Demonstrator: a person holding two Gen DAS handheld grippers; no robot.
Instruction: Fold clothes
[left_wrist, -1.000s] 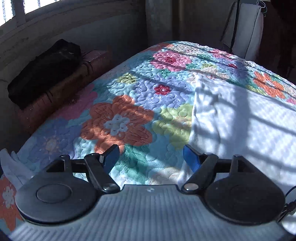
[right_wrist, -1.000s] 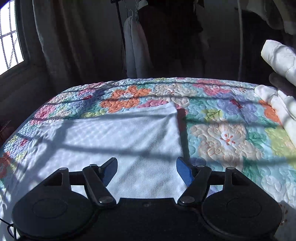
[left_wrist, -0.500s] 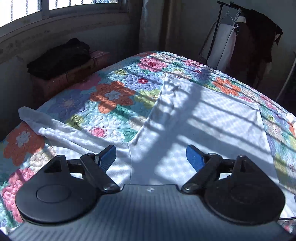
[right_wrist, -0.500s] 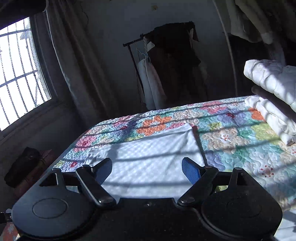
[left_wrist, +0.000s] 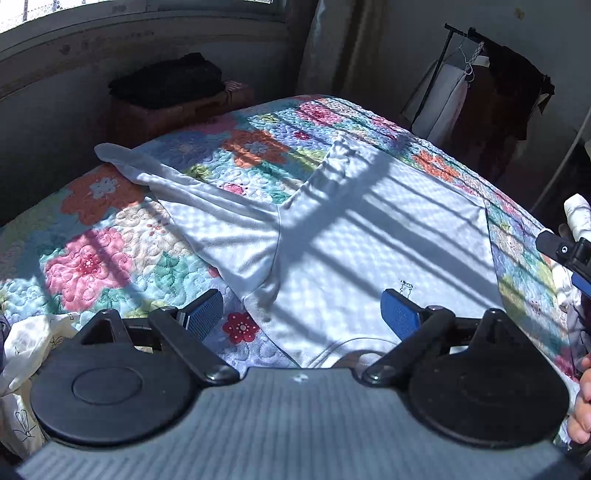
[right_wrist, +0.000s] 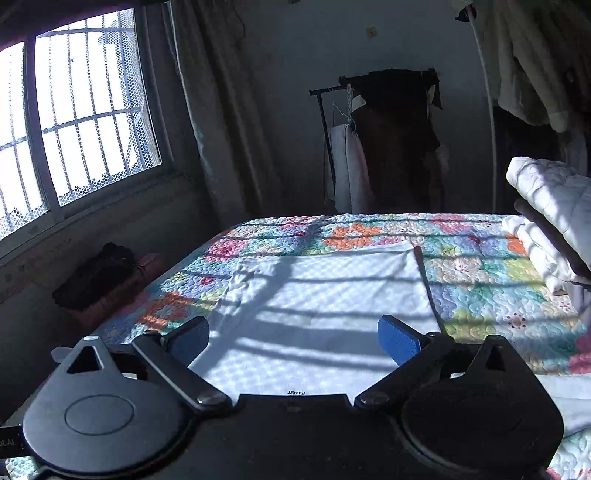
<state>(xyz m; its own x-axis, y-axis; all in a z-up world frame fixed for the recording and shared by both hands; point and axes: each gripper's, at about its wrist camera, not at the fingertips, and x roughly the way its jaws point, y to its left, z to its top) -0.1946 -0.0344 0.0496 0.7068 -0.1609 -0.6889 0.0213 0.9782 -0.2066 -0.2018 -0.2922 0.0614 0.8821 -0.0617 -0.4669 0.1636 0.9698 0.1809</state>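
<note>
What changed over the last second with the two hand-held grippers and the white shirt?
Both hand-held grippers, left and right, pulled up and back from the white shirt, so its outstretched sleeve and the window came into view. Nothing was grasped or released. The shirt stayed flat on the floral quilt, jaws open throughout.

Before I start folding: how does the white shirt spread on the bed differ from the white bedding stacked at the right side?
The white shirt lies flat in one layer on the floral quilt, a sleeve stretched out sideways; the white bedding is already folded and piled high. The shirt looks thin and smooth; the bedding's top piece looks thick and quilted. Both are white and rest on the same quilt.
</note>
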